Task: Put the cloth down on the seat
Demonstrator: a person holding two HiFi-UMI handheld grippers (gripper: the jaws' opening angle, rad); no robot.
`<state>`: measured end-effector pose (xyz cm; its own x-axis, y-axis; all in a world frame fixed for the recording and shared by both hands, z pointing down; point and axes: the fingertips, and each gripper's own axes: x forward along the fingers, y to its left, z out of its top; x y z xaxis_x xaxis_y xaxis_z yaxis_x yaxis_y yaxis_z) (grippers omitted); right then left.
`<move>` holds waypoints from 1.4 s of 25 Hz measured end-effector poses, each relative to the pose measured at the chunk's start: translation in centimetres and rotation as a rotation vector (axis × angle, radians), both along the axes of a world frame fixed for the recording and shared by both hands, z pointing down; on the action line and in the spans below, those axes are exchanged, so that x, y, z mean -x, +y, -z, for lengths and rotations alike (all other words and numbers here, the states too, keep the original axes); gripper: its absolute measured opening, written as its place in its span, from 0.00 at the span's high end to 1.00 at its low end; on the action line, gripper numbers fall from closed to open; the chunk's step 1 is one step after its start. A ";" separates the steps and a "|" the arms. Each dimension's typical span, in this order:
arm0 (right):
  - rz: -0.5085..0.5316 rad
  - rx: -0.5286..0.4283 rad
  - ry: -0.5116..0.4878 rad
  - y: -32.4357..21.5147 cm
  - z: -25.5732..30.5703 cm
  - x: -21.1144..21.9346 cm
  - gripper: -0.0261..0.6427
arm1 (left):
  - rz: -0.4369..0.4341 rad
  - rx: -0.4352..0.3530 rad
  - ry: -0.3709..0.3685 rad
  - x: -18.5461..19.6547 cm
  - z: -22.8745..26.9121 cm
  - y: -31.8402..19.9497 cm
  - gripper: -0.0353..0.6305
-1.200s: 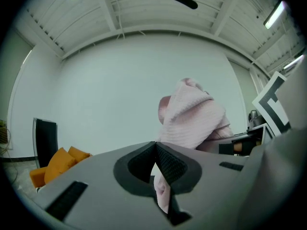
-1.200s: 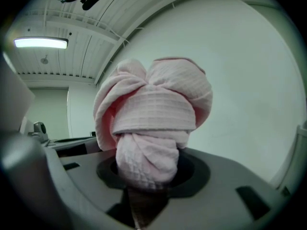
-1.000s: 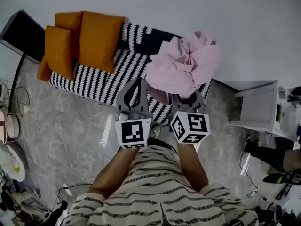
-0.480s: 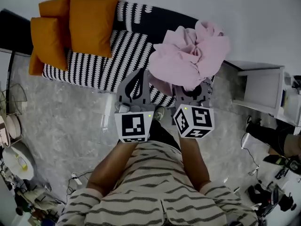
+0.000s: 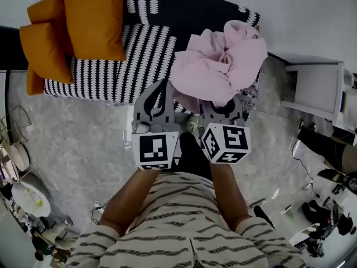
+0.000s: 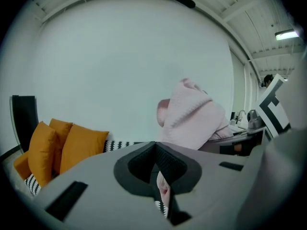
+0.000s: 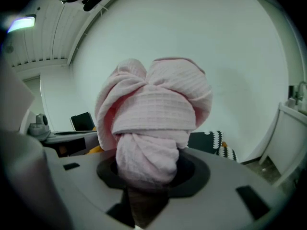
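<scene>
Cloth: pink cloth (image 5: 220,66), bunched into a bundle, held up over the end of the seat (image 5: 148,49) away from the cushions.
Left tool: left tool (image 5: 160,91) has its jaws together, pinching a thin edge of the cloth, near the seat's front edge.
Right tool: right tool (image 5: 223,111) is clamped on the thick bundle.
Cushions: orange cushions (image 5: 92,21) lean at the seat's other end.

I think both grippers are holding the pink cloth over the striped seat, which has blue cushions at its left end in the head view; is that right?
Not quite: the cushions are orange, not blue, as the head view shows. The left gripper and right gripper do hold the pink cloth over the striped seat.
</scene>
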<state>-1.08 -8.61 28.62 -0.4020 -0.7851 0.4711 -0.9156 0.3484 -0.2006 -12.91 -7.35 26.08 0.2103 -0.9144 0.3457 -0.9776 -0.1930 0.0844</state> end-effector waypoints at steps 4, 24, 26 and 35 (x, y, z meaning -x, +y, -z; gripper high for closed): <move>-0.026 0.040 0.004 -0.2 -1.9 -0.7 0.69 | -0.003 0.031 -0.003 0.0 -1.9 -0.3 0.94; -0.065 0.199 0.021 1.4 -11.5 -2.5 0.68 | -0.009 0.167 0.023 -1.8 -11.1 1.1 0.94; -0.070 0.213 0.023 1.2 -12.5 -2.9 0.68 | -0.014 0.181 0.026 -2.3 -12.1 0.9 0.94; -0.066 0.282 0.024 1.1 -16.9 -3.4 0.68 | 0.005 0.257 0.040 -2.6 -16.8 1.1 0.94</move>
<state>2.31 -7.50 45.48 -0.3403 -0.6458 0.6835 -0.9402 0.2209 -0.2594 -10.32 -6.27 42.91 0.2241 -0.7987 0.5584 -0.9734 -0.1550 0.1690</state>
